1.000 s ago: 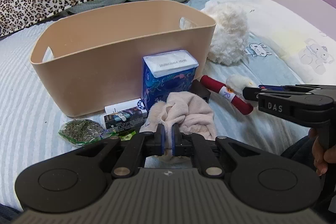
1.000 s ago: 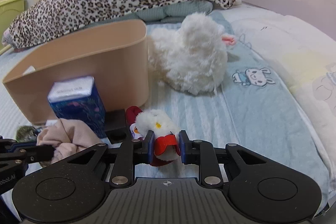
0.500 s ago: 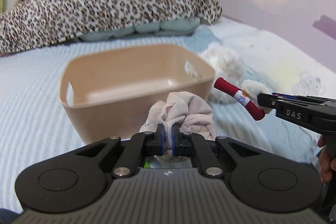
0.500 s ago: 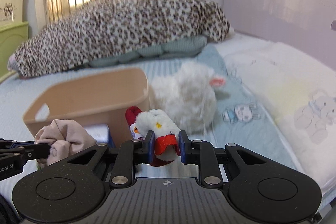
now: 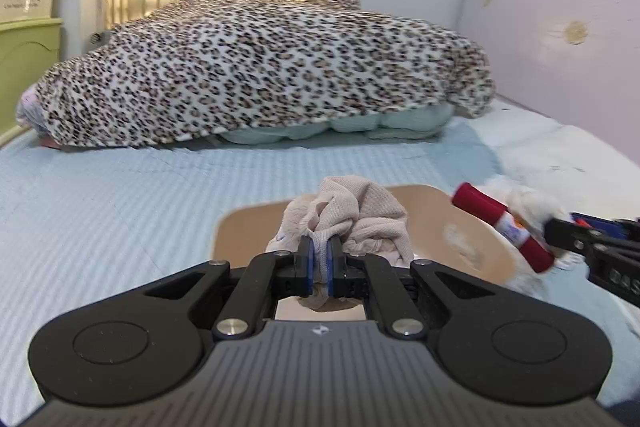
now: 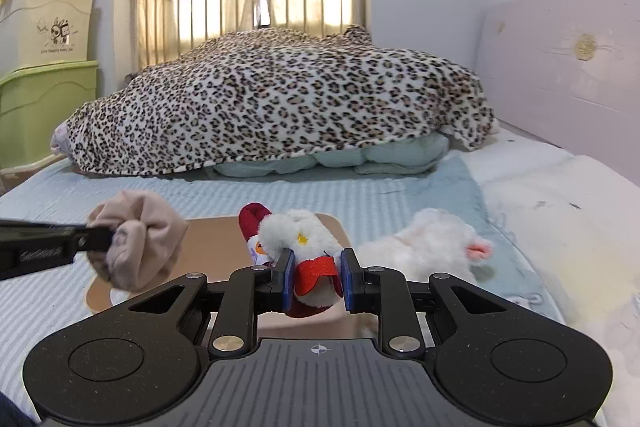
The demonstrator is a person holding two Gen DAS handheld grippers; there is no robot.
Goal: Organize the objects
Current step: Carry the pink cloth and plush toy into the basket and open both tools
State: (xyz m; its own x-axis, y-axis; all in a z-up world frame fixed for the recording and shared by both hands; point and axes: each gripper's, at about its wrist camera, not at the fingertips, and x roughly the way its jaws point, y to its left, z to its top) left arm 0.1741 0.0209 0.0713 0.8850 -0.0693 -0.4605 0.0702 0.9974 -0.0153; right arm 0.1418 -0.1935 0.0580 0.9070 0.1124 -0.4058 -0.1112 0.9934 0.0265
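Blue striped bedding (image 5: 120, 211) lies under the tan bin (image 5: 432, 223). Your left tool (image 5: 319, 263) pinches the beige cloth (image 5: 360, 215), your right tool (image 6: 316, 277) grips the chick toy (image 6: 304, 243); centre both over the bin, then release.

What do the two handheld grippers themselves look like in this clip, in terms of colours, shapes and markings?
Both are matte black plastic. The left gripper and right gripper each have blue pads on slim fingers, angled linkage arms with silver pivot screws, two round discs on the body and a ribbed grey centre panel bearing a small crosshair mark. White lettering runs along each one's side, only partly legible. No cables or sleeves show.
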